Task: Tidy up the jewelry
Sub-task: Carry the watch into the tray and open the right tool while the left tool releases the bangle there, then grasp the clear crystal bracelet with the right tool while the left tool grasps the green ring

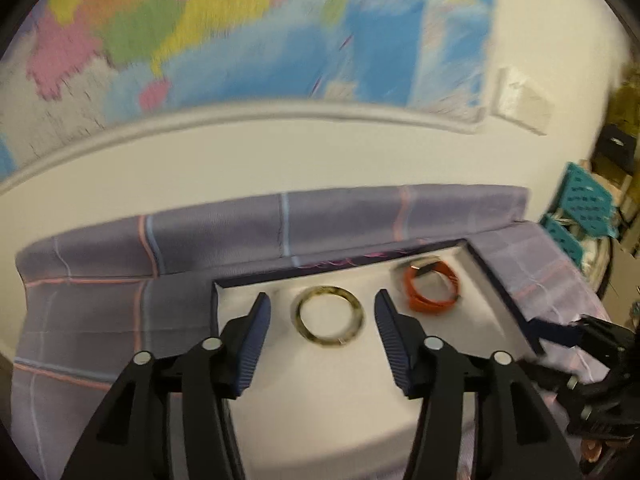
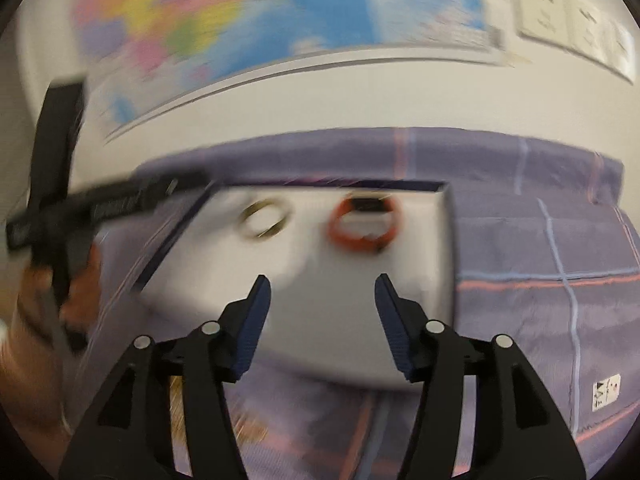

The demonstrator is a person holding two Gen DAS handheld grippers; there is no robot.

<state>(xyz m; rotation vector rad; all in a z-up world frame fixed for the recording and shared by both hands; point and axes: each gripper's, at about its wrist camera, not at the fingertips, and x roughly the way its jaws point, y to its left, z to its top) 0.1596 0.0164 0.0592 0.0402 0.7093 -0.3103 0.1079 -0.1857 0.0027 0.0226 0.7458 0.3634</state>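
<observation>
A white tray point(image 1: 320, 400) with a dark blue rim lies on a purple plaid cloth. Inside it a gold bangle point(image 1: 300, 316) lies flat, with an orange bracelet point(image 1: 416, 300) to its right. My left gripper point(image 1: 322, 298) hovers open over the tray; the bangle sits just beyond and between its fingertips, untouched by the pads. In the right wrist view, my right gripper point(image 2: 322, 280) stands open above the tray's point(image 2: 448, 264) near half, empty, with the bangle point(image 2: 245, 222) and the orange bracelet point(image 2: 340, 236) farther back. Both views are blurred.
The plaid cloth point(image 1: 100, 320) covers the surface up to a white wall with a coloured map point(image 1: 240, 32). Teal baskets point(image 1: 588, 196) stand at the far right. Wall sockets point(image 2: 560, 12) sit upper right. A hand point(image 2: 80, 276) holds the other tool at the left.
</observation>
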